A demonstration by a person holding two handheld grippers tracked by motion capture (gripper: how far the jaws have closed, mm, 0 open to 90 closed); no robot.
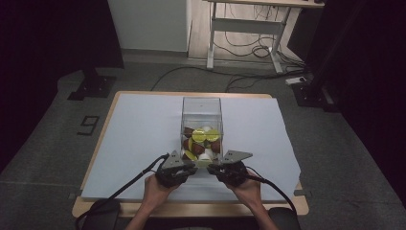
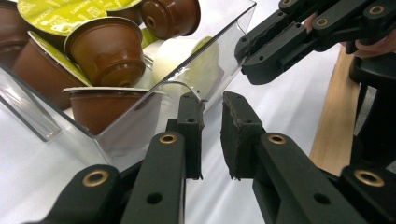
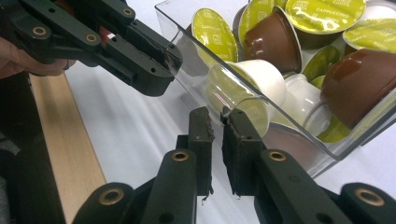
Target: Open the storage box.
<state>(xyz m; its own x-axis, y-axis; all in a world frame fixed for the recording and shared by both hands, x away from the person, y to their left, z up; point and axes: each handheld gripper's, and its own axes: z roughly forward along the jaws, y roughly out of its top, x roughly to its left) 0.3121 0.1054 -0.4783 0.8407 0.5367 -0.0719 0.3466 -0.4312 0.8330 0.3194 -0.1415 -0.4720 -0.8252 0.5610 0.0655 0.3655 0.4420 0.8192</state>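
clearly "cappuccino" on a capsule lid

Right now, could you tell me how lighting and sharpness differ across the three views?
High view: dim, dark surroundings, the capsules small and soft. Left gripper view: bright, box wall reflective, near jaws slightly soft. Right gripper view: bright, box rim sharp, sheet washed out.

White sheet on wooden table — desk frame behind.
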